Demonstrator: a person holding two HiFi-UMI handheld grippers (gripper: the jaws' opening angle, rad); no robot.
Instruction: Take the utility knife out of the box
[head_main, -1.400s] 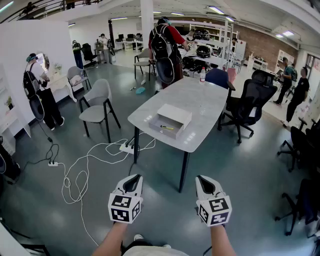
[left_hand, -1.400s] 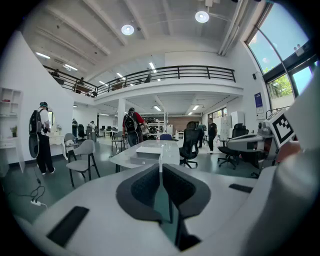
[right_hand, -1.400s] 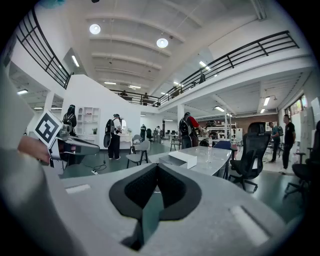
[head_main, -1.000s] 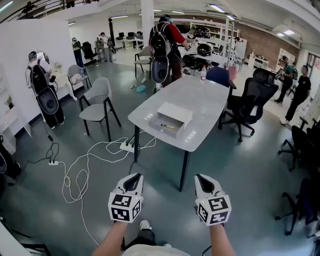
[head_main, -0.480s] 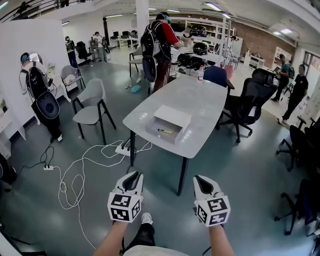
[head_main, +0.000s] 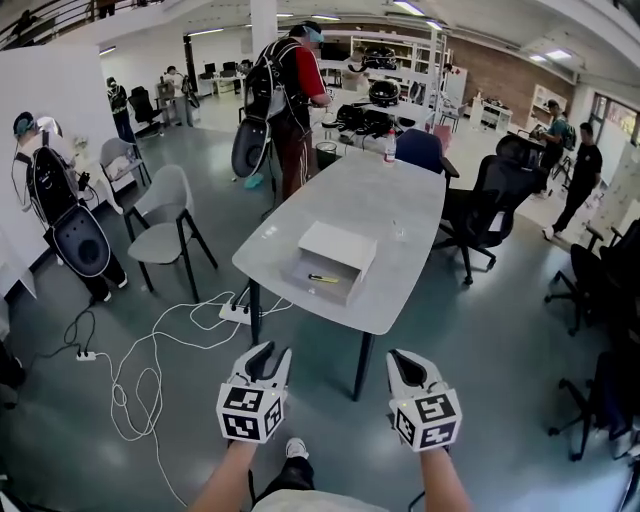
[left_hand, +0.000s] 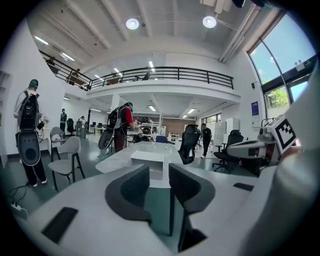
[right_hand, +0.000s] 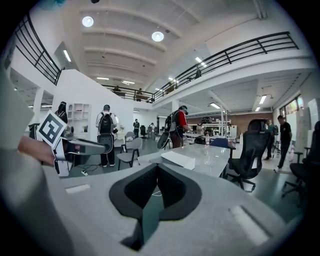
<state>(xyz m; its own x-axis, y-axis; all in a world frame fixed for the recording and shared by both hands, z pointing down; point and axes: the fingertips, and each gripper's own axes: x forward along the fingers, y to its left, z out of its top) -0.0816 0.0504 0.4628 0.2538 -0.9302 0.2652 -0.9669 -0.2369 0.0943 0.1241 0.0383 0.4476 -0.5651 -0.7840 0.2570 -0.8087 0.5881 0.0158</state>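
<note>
In the lower middle of the head view the person holds both tools side by side above the grey floor, well apart from the table. The left gripper (head_main: 268, 352), white with black padded jaws and a marker cube, has its jaws opening; the left gripper view shows a clear gap between the pads with nothing in it (left_hand: 160, 176). The right gripper (head_main: 405, 358) is clenched: in the right gripper view its black pads meet at the tips and hold nothing (right_hand: 155, 170).

Near the centre of the head view stands a long pale grey table with rounded corners (head_main: 395, 195). On its near part lies a white cardboard box (head_main: 335, 262), its lid set back so the tray is open toward the camera. The small yellow and dark utility knife (head_main: 322, 278) lies inside that tray, untouched.

The box also shows straight ahead beyond the left jaws (left_hand: 148, 159) and above the right jaws (right_hand: 177, 159).

To the left of the table stands a light grey chair (head_main: 165, 215), and white cables (head_main: 150, 345) loop across the floor below it.
</note>
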